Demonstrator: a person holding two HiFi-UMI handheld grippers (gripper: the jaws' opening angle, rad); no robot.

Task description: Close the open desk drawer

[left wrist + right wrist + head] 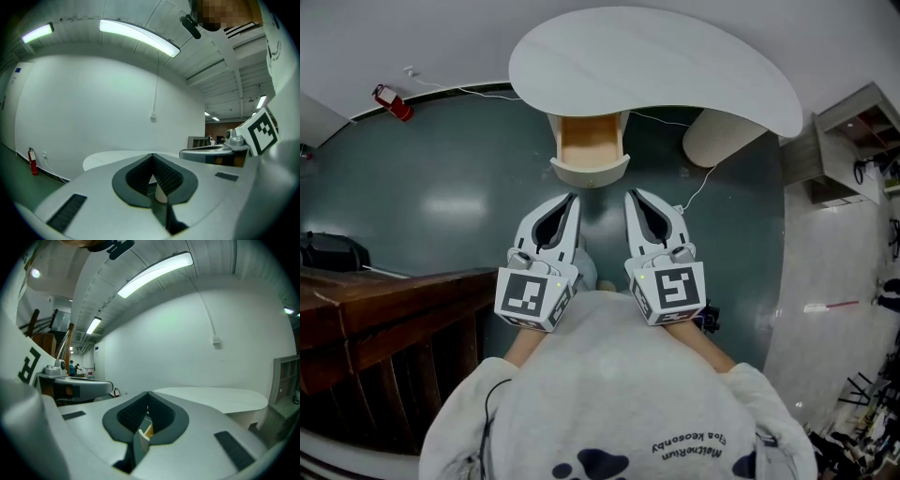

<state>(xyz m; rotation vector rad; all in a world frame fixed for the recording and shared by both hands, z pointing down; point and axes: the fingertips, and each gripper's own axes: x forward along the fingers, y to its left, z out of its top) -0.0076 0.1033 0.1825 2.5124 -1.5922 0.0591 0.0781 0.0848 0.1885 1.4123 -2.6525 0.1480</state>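
The white desk (656, 66) stands at the top of the head view. Its drawer (590, 142) is pulled out toward me, wooden inside, with a curved white front (591, 172). My left gripper (573, 198) and right gripper (630, 194) are side by side just short of that front, tips pointing at it and apart from it. Both are shut with nothing between the fingers. In the left gripper view the left gripper (152, 155) is shut and points at the desk top (112, 158). Past the tips of the shut right gripper (147, 393), a piece of the drawer front (146, 430) shows.
A red fire extinguisher (392, 101) lies by the far wall on the left. Dark wooden furniture (384, 309) stands close at my left and a shelf unit (853, 141) at the right. The desk's round leg (717, 136) and a white cable (698, 192) are right of the drawer.
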